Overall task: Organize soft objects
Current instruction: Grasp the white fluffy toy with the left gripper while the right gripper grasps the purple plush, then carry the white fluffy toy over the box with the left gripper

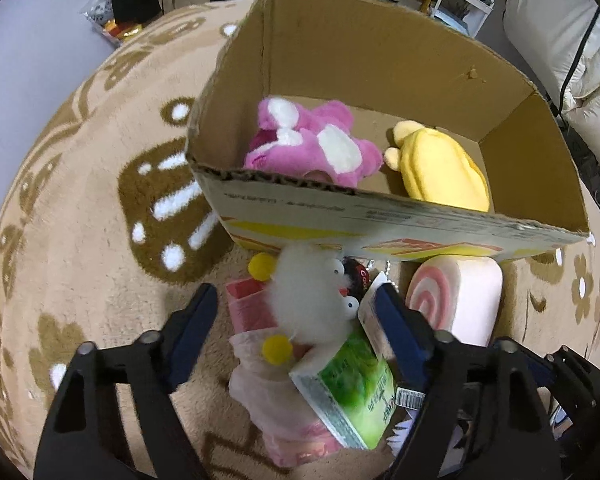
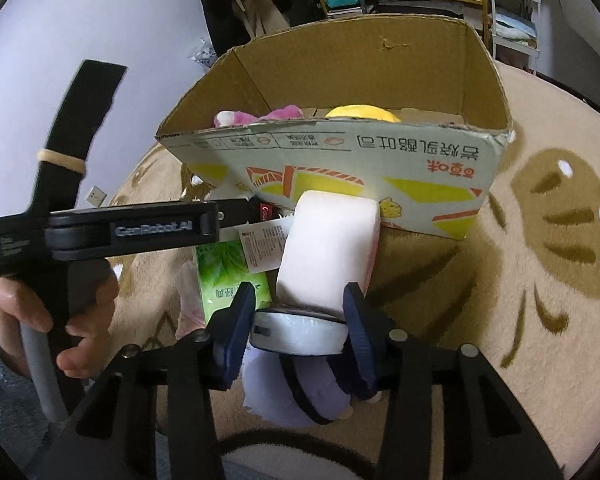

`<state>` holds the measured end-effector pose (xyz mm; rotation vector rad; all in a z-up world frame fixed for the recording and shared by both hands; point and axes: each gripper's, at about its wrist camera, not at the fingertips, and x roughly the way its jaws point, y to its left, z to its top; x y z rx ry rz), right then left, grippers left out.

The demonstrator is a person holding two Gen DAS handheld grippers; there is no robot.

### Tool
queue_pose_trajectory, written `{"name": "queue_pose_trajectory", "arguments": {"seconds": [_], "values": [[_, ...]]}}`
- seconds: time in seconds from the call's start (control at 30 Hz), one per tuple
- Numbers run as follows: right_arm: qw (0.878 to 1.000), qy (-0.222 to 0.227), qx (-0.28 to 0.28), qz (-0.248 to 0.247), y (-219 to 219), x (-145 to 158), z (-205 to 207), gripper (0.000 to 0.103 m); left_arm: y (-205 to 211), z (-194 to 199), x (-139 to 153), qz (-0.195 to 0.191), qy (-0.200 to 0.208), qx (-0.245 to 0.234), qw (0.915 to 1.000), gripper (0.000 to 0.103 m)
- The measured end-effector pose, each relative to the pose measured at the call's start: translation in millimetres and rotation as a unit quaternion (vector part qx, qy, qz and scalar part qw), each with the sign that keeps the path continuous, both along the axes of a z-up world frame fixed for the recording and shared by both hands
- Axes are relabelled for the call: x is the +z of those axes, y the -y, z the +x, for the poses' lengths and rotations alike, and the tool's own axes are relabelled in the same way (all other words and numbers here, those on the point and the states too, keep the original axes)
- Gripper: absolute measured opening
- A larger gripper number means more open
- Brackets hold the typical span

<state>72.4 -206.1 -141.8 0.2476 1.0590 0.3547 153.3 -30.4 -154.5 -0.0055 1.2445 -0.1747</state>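
On the beige rug, nearest us, our right gripper clamps a flat white-and-black plush. Our left gripper straddles, unclenched, a fluffy white googly-eyed toy above a green tissue pack. Beyond, the cardboard box holds pink and yellow plushies.
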Motion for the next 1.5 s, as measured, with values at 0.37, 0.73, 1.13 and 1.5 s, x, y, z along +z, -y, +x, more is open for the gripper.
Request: {"name": "queue_pose_trajectory", "arguments": {"seconds": [0.37, 0.73, 1.13, 1.5], "values": [[1.0, -0.007, 0.001, 0.014, 1, -2, 1, 0.025, -2, 3, -12, -0.026, -0.014, 0.008, 0.9995, 0.055], [0.998, -0.047, -0.014, 0.028, 5, -11, 0, 0.057, 7, -5, -9, -0.045, -0.023, -0.013, 0.9987, 0.028], [0.997, -0.073, -0.029, 0.02, 8, -16, -3, 0.061, 7, -19, 10, -0.016, 0.01, -0.019, 0.9996, 0.024], [0.999, -0.019, -0.04, 0.007, 17, 11, -20, 0.054, -9, -39, 42, 0.0, 0.053, -0.002, 0.9986, 0.024]]}}
